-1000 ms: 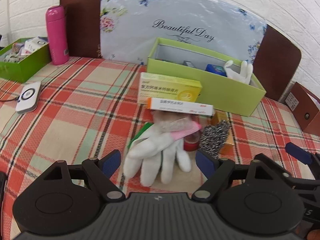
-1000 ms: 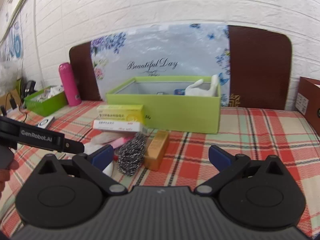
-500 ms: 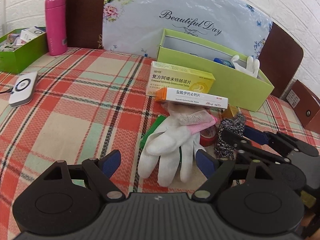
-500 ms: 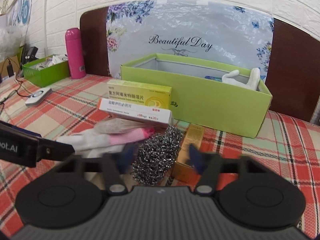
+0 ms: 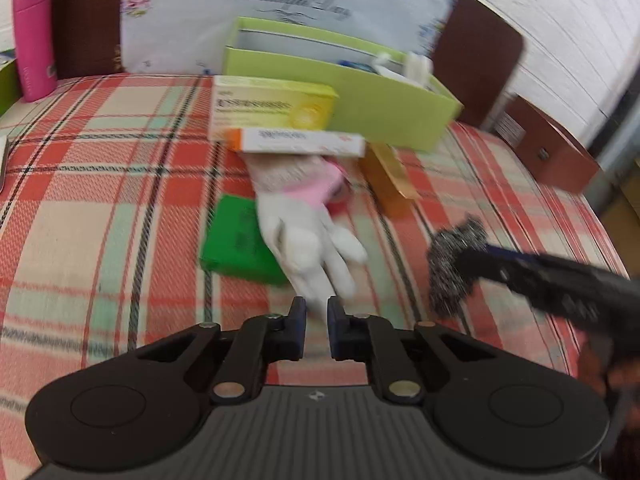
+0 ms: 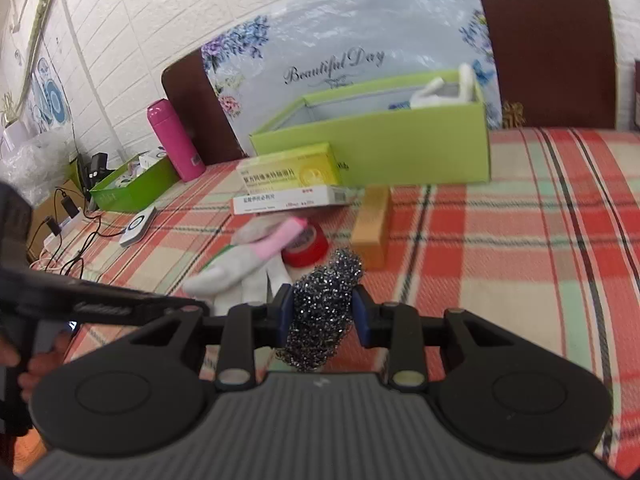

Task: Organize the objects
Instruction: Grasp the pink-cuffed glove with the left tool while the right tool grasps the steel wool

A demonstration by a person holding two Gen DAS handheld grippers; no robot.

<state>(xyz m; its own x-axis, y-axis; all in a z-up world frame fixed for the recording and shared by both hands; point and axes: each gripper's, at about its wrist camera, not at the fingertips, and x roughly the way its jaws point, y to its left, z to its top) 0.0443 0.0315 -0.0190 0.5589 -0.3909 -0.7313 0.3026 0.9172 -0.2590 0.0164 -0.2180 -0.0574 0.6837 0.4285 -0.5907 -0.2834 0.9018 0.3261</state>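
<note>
My right gripper (image 6: pixel 319 309) is shut on a steel wool scourer (image 6: pixel 322 312), which also shows in the left wrist view (image 5: pixel 454 264). My left gripper (image 5: pixel 317 312) is shut on the fingertip of a white glove (image 5: pixel 308 236) that lies over a green pad (image 5: pixel 236 238). The glove (image 6: pixel 240 274) lies left of the scourer. A yellow medicine box (image 5: pixel 272 108), an orange-and-white box (image 5: pixel 300 142), a gold box (image 5: pixel 388 180) and a red tape roll (image 6: pixel 306 246) lie before the light green box (image 6: pixel 384 144).
A plaid cloth (image 6: pixel 520 240) covers the table. A pink bottle (image 6: pixel 172 140), a dark green tray (image 6: pixel 132 184) and a white charger (image 6: pixel 138 226) with cables stand at the left. A floral board (image 6: pixel 340 40) leans on the wall. A brown box (image 5: pixel 552 148) sits at the right.
My left gripper has closed on the glove's fingertip. My right gripper has closed on the scourer and pulled it back from the pile. Both views have shifted.
</note>
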